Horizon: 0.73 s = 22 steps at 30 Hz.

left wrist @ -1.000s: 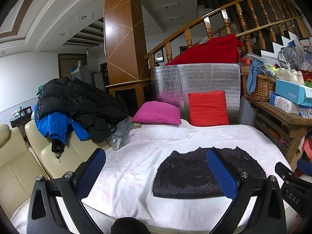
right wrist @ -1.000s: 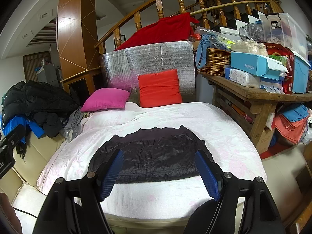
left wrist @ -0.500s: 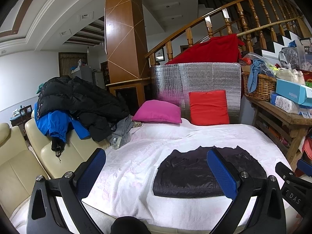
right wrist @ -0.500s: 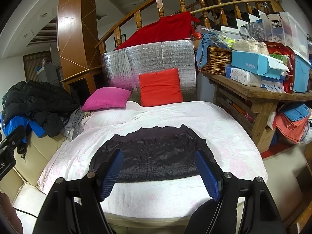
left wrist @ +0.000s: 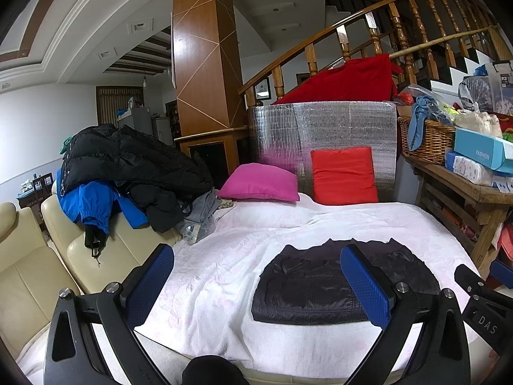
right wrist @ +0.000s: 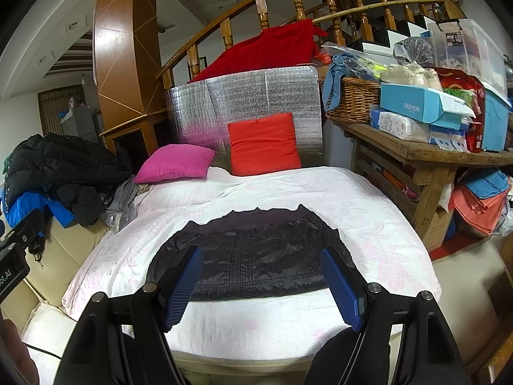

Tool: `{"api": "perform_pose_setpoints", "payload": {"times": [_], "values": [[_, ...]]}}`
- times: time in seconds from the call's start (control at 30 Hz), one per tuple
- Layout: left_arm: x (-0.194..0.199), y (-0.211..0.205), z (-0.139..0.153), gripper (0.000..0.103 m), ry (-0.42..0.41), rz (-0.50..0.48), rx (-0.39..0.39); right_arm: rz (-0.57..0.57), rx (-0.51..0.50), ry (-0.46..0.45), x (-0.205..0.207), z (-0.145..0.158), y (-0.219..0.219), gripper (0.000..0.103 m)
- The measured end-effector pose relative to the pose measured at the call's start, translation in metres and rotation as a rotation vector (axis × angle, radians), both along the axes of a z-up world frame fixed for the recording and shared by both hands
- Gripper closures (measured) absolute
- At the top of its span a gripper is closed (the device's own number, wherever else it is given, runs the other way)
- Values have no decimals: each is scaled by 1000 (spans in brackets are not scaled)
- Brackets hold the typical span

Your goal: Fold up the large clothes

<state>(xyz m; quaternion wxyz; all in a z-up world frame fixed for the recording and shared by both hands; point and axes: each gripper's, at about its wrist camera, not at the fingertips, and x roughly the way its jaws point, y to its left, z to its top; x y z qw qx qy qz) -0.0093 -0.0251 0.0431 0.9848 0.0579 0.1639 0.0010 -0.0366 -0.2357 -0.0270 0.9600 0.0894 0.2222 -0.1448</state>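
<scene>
Tools first, nearest the cameras: left tool (left wrist: pixel 256 285) spread wide, blue pads well apart, nothing between them, nothing held. Right tool (right wrist: pixel 263 284) likewise wide open and empty. Both hang off the near edge of the bed (right wrist: pixel 368 199), pointing slightly down over it; neither touches cloth.

Next out: dark jacket (right wrist: pixel 256 256) on the white bedcover, near the front edge, lying flat and already part-folded into a broad band. Long axis runs left-right across both views, i.e. crosswise to the way the tools point. Near hem straight; far edge wavy, w/ ribbed trim.

Key relation: in right wrist view the jacket sits dead ahead, its two ends just outside the pads. In left wrist view it lies ahead and off to the right, mostly behind the right-hand pad. So right tool is the nearer, prob. squared up to it; left would need to shift across.

Farther back: pink pillow (left wrist: pixel 259 183), red pillow (left wrist: pixel 343 176), coat pile (left wrist: pixel 128 166) on the sofa to the left.
</scene>
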Motion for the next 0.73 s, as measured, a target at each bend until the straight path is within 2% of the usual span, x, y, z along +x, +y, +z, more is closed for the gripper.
{"api": "perform_pose_setpoints", "payload": {"times": [0.5,0.63,0.73], "values": [[22,1,-11,0,34,-2,-5,-3,-10,34,25,-5,-1,24],[42,2,-17,0,47,-40,-24,-5,-20,51,47,-7,-7,24],[80,18,-25,0,124,-78,-83,-24,-22,79,70,-11,-29,24]]}}
